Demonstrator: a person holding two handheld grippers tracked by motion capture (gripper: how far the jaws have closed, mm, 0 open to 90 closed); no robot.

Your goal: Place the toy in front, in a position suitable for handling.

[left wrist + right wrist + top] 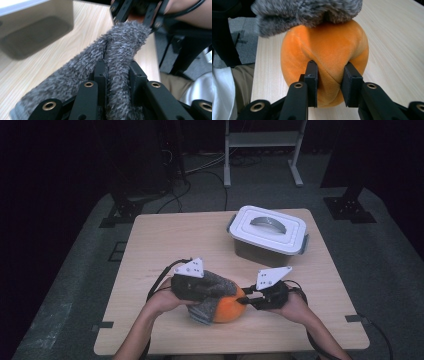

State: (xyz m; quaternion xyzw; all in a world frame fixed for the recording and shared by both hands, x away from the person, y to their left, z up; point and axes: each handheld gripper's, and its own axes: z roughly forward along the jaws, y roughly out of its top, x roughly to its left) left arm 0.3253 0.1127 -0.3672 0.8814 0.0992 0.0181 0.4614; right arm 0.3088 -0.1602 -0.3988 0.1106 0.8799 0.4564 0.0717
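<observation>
On the left, the left gripper (pixel 212 292) sits near the front of the wooden surface (pixel 165 240), and its body and the person's hand cover much of the grey fuzzy cloth (pixel 217 285) in the high view, so the cloth's full outline is hard to make out there. In the left gripper view the fingers (pixel 101 72) are pressed together on a fold of that cloth (pixel 122 45), which bunches up between them and runs away toward the other gripper; the cloth's near end is cut off at the bottom edge.

Just right of it, the orange plush ball (pixel 227 310) rests on the surface near the front edge, between the two grippers. The cloth drapes over its top and left side, hiding that part of it. In the right gripper view the cloth (pixel 307 12) is blurred and cut off at the top.

Further right, the right gripper (pixel 245 301) points left at the ball. Its fingers (pixel 312 75) pinch a ridge of the orange plush (pixel 324 47), denting it inward on both sides.

Far right on the surface stands a box with a white lid (pixel 270 227), well apart from the grippers; in the left gripper view it (pixel 35 30) is out of focus and cropped.
</observation>
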